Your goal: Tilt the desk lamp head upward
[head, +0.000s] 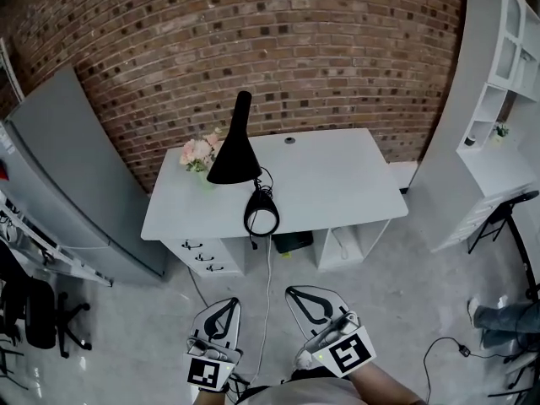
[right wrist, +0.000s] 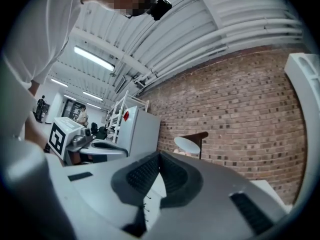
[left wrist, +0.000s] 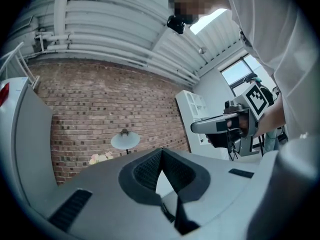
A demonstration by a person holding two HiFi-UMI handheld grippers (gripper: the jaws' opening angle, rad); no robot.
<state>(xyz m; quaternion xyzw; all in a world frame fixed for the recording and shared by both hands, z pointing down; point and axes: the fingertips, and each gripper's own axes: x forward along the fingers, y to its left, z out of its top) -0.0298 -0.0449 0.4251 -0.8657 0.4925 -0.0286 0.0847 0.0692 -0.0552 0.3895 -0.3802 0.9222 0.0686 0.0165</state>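
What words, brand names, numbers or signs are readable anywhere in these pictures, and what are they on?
No readable text anywhere.
On the left marker cube of the left gripper: a black-and-white square pattern, no letters.
On the right marker cube of the right gripper: the same kind of pattern, no letters.
On the grey cabinet: a red sticker, too small to read.

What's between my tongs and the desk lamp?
Head view shows grey floor, a white cable crossing it, then the white desk's front with a coiled black cord.
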